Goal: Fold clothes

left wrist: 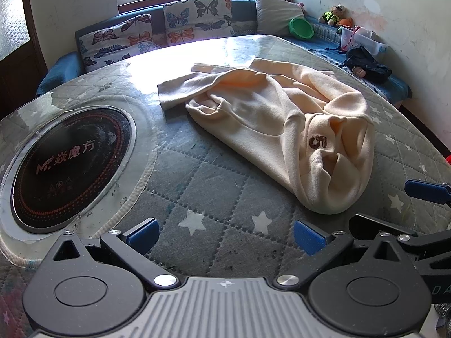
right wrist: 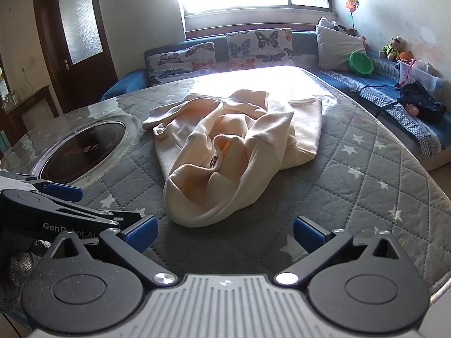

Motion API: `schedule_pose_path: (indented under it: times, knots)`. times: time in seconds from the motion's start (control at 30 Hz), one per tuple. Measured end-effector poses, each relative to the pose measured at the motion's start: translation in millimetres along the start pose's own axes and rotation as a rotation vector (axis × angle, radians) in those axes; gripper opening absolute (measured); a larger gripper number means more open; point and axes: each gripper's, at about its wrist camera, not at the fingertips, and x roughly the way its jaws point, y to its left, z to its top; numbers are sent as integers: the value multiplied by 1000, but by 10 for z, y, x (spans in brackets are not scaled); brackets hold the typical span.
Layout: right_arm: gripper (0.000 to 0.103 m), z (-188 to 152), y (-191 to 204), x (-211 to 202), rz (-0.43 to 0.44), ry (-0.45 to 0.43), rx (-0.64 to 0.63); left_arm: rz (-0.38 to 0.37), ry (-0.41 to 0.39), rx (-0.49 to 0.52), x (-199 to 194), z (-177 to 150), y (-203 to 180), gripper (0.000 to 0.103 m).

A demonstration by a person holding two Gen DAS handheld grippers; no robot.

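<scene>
Garment [left wrist: 282,129] lies crumpled, not folded, mid-table [left wrist: 197,197], beside the inset cooktop [left wrist: 70,169]. Left gripper [left wrist: 225,235] and right gripper [right wrist: 225,232] hover at the near edge, jaws spread wide, holding nothing, both facing the cloth, probably to keep it in view.

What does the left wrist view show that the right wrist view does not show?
Only the left wrist view shows the brown number 5 on the cream garment readably, and the lettering on the round black cooktop. Only the right wrist view shows the dark door with frosted glass. Both show the crumpled garment lying on the quilted star-patterned table cover, the butterfly cushions, the green bowl, and both grippers, left gripper and right gripper, open and empty.
</scene>
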Motion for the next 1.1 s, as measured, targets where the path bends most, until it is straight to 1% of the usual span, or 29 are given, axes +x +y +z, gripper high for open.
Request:
schedule_pose_path:
  times: [0.73,1.1]
  knots:
    - [103,55,-39,47,2,-4,-9,5,11,3,65,87,-18,103]
    - [103,185,-64,134,17,-12,-30,2,-4,-6,90,273,18,103]
